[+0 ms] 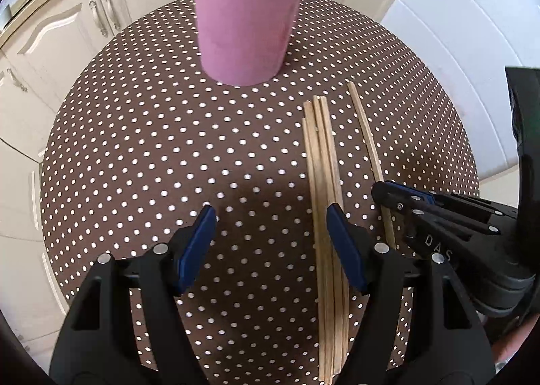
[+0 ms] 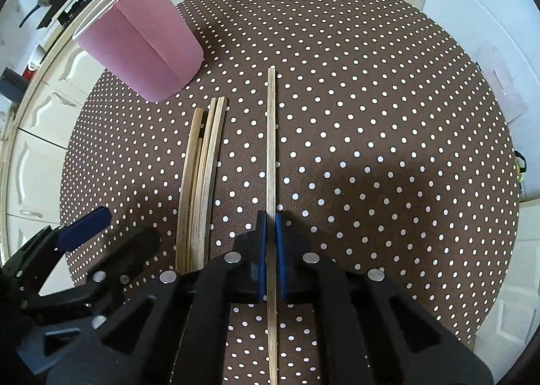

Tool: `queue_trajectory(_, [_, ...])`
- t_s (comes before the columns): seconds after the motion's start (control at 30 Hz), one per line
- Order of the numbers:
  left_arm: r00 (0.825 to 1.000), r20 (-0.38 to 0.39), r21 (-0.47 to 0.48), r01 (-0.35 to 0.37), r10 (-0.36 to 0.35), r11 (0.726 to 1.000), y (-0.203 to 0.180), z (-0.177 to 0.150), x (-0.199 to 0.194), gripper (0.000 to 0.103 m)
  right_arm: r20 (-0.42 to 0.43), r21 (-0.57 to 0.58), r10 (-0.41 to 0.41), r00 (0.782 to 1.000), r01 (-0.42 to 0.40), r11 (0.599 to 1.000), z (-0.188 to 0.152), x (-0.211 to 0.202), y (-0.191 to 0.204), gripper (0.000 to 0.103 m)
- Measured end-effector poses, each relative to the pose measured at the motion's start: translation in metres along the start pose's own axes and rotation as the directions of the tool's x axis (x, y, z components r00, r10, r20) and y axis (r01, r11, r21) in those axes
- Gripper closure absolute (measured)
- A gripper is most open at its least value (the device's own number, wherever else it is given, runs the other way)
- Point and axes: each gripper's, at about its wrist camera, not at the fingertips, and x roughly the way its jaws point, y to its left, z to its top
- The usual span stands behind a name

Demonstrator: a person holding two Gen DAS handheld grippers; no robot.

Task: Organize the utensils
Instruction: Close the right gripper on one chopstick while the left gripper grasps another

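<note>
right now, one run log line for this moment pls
right gripper: shut on single chopstick | left gripper: open, empty | chopstick bundle: on table | pink cup: upright

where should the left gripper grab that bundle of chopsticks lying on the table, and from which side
Grip the bundle of chopsticks across its width near mid-length, coming straight down from above. The sticks lie flat and side by side on the dotted tablecloth, so only their long edges offer opposing faces. The left gripper is open with one of its fingers already over the bundle; shift it so both straddle the sticks.
</note>
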Motion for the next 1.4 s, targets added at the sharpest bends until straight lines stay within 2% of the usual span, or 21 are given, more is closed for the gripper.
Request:
queue_trajectory(0.07, [1.0,-0.007,0.0,0.002,-0.002,1.0,-0.005,0.001,0.003,0.039,-0.002,0.001,0.017,1.0,-0.017,1.0,0.001,0.0,-0.005,0.098])
queue_trajectory(0.17, [1.0,-0.017,-0.009,0.016,-0.016,1.0,-0.008,0.004,0.007,0.043,-0.007,0.002,0.038,0.999,-0.038,0.999,0.004,-0.001,-0.034,0.098])
queue_trajectory(0.23, [1.0,-0.024,-0.006,0.016,-0.016,1.0,-0.013,0.007,0.011,0.049,-0.01,-0.002,0.045,0.999,-0.045,0.999,0.007,-0.003,-0.045,0.098])
queue_trajectory(0.37, [0.999,-0.05,0.017,0.009,-0.009,1.0,-0.027,0.016,0.023,0.067,-0.02,-0.007,0.063,0.998,-0.064,0.998,0.011,-0.002,-0.058,0.098])
queue_trajectory(0.4, [0.998,-0.057,0.021,0.003,-0.002,1.0,-0.03,0.018,0.026,0.069,-0.022,-0.006,0.07,0.997,-0.071,0.997,0.012,-0.001,-0.061,0.098])
queue_trajectory(0.43, [0.999,-0.052,0.021,-0.003,0.004,1.0,-0.034,0.019,0.026,0.07,-0.023,-0.008,0.075,0.997,-0.075,0.997,0.014,-0.001,-0.064,0.098])
queue_trajectory(0.5, [0.999,-0.046,0.017,0.005,-0.005,1.0,-0.039,0.022,0.027,0.083,-0.026,-0.011,0.083,0.996,-0.083,0.996,0.015,-0.002,-0.067,0.098])
queue_trajectory(0.6, [0.999,-0.046,0.013,0.013,-0.013,1.0,-0.046,0.023,0.028,0.092,-0.031,-0.012,0.091,0.995,-0.091,0.996,0.017,0.001,-0.07,0.098])
queue_trajectory(0.77, [0.999,-0.03,-0.004,0.014,-0.014,1.0,-0.056,0.025,0.023,0.096,-0.037,-0.015,0.099,0.994,-0.1,0.995,0.018,-0.006,-0.075,0.098])
queue_trajectory(1.13, [1.0,-0.002,-0.059,0.014,-0.014,0.998,-0.04,0.015,0.007,0.096,-0.042,-0.016,0.107,0.993,-0.108,0.994,0.019,-0.003,-0.073,0.098])
queue_trajectory(1.4, [0.999,-0.049,-0.1,-0.004,-0.001,0.995,-0.008,-0.011,0.001,0.096,-0.049,-0.021,0.095,0.994,-0.096,0.995,0.018,-0.002,-0.064,0.098])
